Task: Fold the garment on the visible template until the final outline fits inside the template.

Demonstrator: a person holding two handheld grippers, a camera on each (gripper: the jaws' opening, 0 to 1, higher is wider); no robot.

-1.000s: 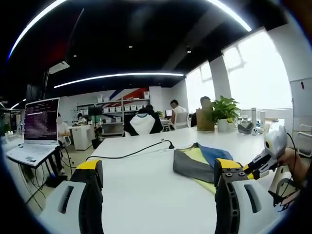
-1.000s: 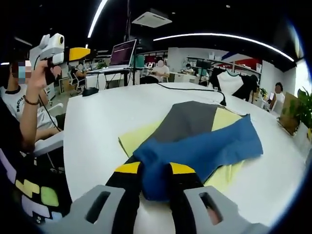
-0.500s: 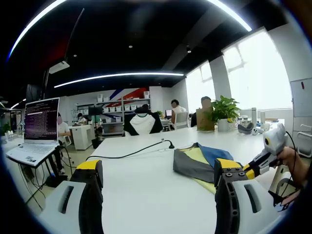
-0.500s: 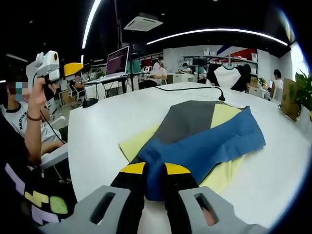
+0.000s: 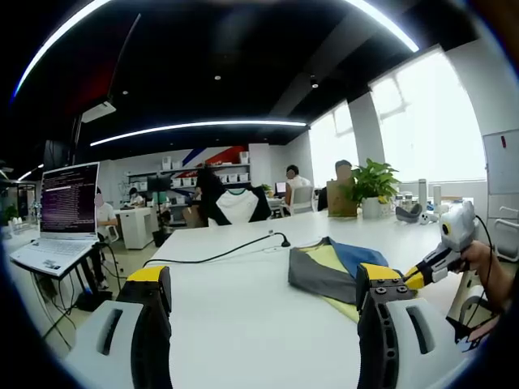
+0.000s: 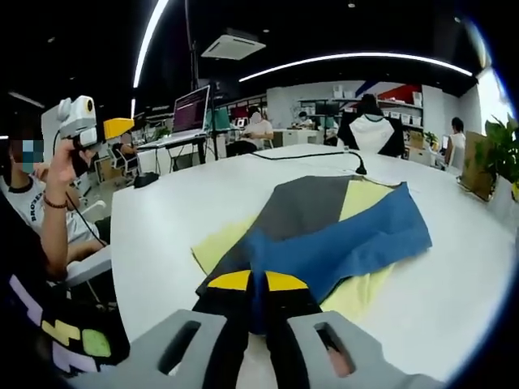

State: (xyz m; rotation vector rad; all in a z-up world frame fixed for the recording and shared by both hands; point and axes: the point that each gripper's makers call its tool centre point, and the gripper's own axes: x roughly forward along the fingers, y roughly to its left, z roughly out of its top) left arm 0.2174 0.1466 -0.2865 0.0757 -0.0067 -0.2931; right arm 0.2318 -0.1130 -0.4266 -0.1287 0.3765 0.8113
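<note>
The garment [image 6: 324, 235] lies flat on the white table [image 6: 162, 219], a piece in grey, blue and pale yellow. In the right gripper view its grey panel runs away from the camera, the blue panel spreads across the near and right side, and a yellow sheet [image 6: 215, 243], perhaps the template, shows at the edges underneath it. In the left gripper view the same garment [image 5: 324, 271] sits to the right of centre on the table [image 5: 243, 308], grey side nearest, with yellow and blue behind.

The right gripper [image 6: 253, 284] has its jaws drawn nearly together on the near blue edge of the garment, a fold of the cloth pinched between the yellow-tipped fingers. From the left gripper view it [image 5: 426, 271] reaches in from the right, held by a hand [image 5: 478, 259], down at the garment's edge.

The left gripper [image 5: 263, 279] is spread wide with nothing between its jaws, bare table showing in the gap. In the right gripper view it [image 6: 101, 130] is held up in a hand [image 6: 61, 166], well apart from the garment.

A black cable [image 5: 219, 255] trails across the table beyond the garment. A laptop [image 5: 57, 215] stands on a side stand, and a potted plant [image 5: 373, 186] by the bright windows.
</note>
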